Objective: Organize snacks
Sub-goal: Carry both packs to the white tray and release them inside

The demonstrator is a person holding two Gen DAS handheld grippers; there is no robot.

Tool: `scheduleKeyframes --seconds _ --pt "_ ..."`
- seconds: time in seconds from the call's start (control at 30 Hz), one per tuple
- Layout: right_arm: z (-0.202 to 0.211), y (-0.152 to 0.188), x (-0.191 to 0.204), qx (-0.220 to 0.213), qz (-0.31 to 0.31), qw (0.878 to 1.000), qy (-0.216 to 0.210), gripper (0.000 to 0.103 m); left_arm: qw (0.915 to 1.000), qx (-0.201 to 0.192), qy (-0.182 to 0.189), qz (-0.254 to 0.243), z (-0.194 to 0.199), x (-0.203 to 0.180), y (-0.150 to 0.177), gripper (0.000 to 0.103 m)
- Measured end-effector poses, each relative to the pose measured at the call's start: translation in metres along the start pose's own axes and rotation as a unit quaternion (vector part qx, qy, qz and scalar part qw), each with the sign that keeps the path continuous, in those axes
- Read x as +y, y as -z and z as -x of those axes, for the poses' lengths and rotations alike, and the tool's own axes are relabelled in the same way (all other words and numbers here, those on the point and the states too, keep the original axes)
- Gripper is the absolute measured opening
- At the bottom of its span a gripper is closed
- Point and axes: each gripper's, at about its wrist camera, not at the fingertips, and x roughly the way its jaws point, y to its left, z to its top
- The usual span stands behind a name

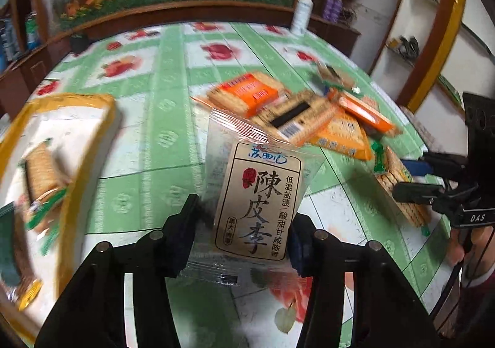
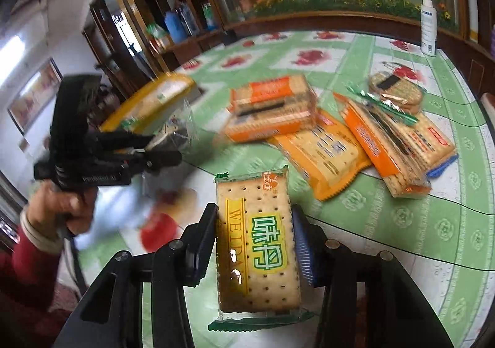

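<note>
Nearest my left camera is the preserved-plum packet (image 1: 258, 202), a beige sachet with a clear crimped edge, pinched between the black fingers of my left gripper (image 1: 244, 224). The jaws are closed in tight on its sides and it hangs clear of the tablecloth (image 1: 167, 75). In the right camera the nearest thing is a green-trimmed cracker packet (image 2: 258, 242), upright between the pads of my right gripper (image 2: 255, 242), which is likewise clamped on its long edges and holding it off the table.

I judge both picks done and the carry in hand: each hand has one snack lifted and nothing is placed yet. The yellow-rimmed tray (image 1: 102, 106) sits at the left of the table, near side, with at least one green-trimmed cracker pack (image 1: 41, 177) already lying in it. The unsorted pile of orange cracker packs (image 2: 324, 131) lies far and to the right, with a round biscuit pack (image 2: 396, 89) beyond it and a white spray bottle (image 2: 428, 26) at the far edge.

Next, I reckon each packet must travel left to the tray. The left gripper shows in the right view just beside that tray, so it should go first; the right hand must wait or approach wide, so the two tools do not clash. The sachet is soft and slippery, so I would lower it before letting go.
</note>
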Motion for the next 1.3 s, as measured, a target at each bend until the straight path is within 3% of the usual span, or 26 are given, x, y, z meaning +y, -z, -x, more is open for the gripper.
scheduleKeyframes --seconds 0.2,0.47,0.8,1.0,1.3 --pt "-0.001 -0.011 0.019 -0.018 0.002 0.999 -0.040 0.048 0.9963 -0.052 -0.061 0.032 0.038 0.018 -0.001 0.049" --pt "-0.016 -0.035 0.060 -0.034 0.012 0.994 -0.102 0.048 0.9870 -0.075 -0.115 0.084 0.065 0.055 0.011 0.049" --pt "-0.049 -0.067 0.119 -0.038 0.032 0.982 -0.182 0.047 0.9781 -0.097 -0.138 0.121 0.088 0.088 0.023 0.049" --pt "-0.078 -0.085 0.150 -0.030 0.045 0.977 -0.205 0.047 0.9706 -0.104 -0.153 0.154 0.097 0.114 0.031 0.049" --pt "-0.112 -0.109 0.160 -0.023 0.012 0.971 -0.237 0.047 0.9619 -0.104 -0.164 0.192 0.098 0.146 0.039 0.049"
